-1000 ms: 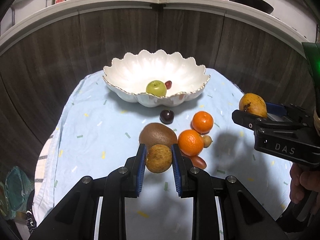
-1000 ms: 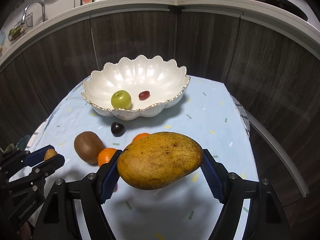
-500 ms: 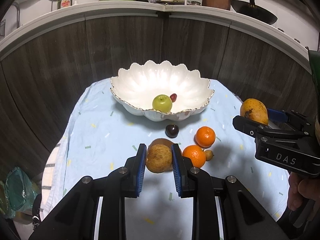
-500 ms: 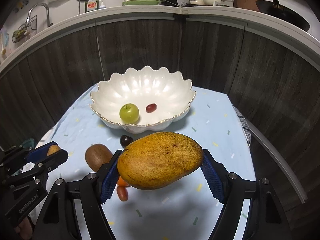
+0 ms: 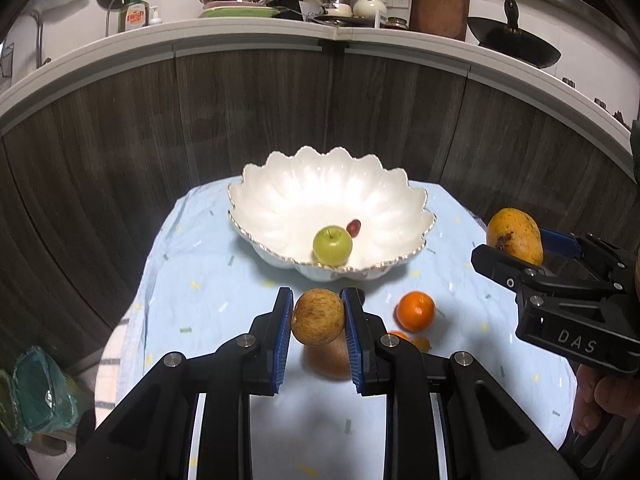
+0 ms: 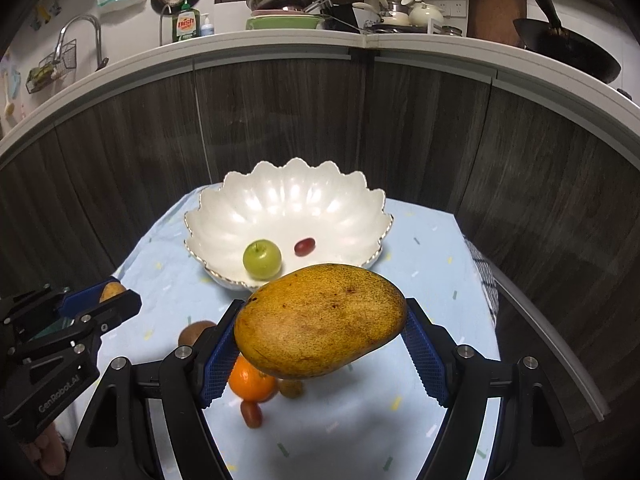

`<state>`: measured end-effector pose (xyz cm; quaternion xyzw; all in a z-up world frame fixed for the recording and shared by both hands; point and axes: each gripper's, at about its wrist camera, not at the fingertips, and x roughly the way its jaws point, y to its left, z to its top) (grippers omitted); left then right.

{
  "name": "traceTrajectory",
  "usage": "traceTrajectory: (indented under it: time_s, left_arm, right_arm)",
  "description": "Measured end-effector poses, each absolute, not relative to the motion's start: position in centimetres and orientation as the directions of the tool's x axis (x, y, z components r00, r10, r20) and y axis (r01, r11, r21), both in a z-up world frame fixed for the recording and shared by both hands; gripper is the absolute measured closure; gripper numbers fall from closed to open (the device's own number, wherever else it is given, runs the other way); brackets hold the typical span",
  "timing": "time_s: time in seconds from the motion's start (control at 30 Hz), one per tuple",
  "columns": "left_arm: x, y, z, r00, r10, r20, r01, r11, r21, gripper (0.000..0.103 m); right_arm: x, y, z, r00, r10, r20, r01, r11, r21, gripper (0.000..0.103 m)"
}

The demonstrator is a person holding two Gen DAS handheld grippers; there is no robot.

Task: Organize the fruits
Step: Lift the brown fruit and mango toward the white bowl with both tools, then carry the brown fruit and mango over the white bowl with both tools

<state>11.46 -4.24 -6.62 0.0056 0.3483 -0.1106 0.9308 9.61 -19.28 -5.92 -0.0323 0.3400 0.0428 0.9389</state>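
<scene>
My left gripper (image 5: pixel 317 316) is shut on a small round brown fruit (image 5: pixel 318 316), held above the table short of the white scalloped bowl (image 5: pixel 416 204). My right gripper (image 6: pixel 320 338) is shut on a large yellow mango (image 6: pixel 320 336), also raised in front of the bowl (image 6: pixel 360 200). The bowl holds a green apple (image 5: pixel 332 245) and a red grape (image 5: pixel 353 227). On the cloth lie an orange (image 5: pixel 415 311), a brown kiwi (image 6: pixel 194 332), a second orange (image 6: pixel 250 380) and a small red fruit (image 6: pixel 251 414). The mango also shows in the left wrist view (image 5: pixel 515 235).
A light blue cloth (image 5: pixel 200 280) covers the small table. Dark wood cabinet fronts (image 5: pixel 120 152) curve close behind it, under a white counter with kitchenware. A green bag (image 5: pixel 36 400) sits on the floor at the left.
Both grippers have risen with their fruit, so the bowl sits lower and nearer the held fruits in both views. The fruits on the cloth have not moved.
</scene>
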Motion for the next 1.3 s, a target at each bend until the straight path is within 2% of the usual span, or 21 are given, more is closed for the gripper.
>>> traceTrajectory:
  time_s: [0.53, 1.3]
  left_arm:
    - [15.2, -3.3, -3.7, 0.773, -0.188, -0.606, 0.199, 0.979, -0.049, 0.078]
    - [22.0, -3.2, -1.7, 0.774, -0.208, -0.599, 0.221, 0.974, -0.053, 0.078]
  right_arm:
    - [12.4, -18.5, -3.2, 0.809, 0.057, -0.585, -0.101, 0.994, -0.042, 0.026]
    - [19.0, -19.0, -2.1, 0.817, 0.025, -0.576, -0.055, 0.998, -0.034, 0.026]
